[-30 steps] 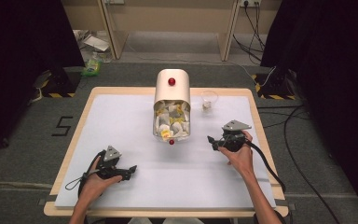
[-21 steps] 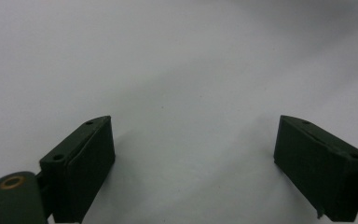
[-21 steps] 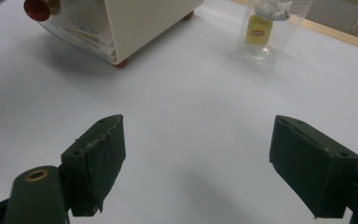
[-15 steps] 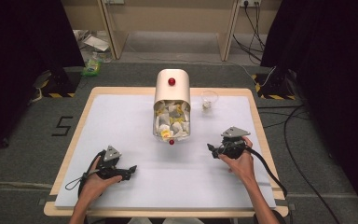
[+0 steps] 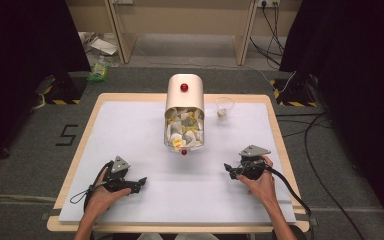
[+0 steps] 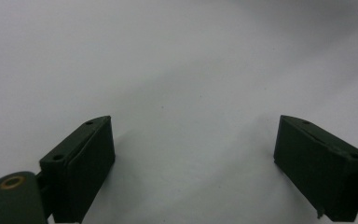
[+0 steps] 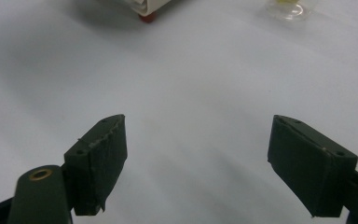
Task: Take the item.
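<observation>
Centrally on my white sheet (image 5: 130,130) lies a cream bin (image 5: 184,112) tipped on its side, mouth toward me, stuffed with white and yellow crumpled scraps. Just right of the bin's far end stands a clear cup (image 5: 224,107). Around the wooden table (image 5: 275,125) I see grey carpet, cables and dark curtains. Nearer than the bin, my left gripper (image 5: 139,183) and right gripper (image 5: 228,169) rest on the sheet, both with jaws spread wide, holding nothing.
</observation>
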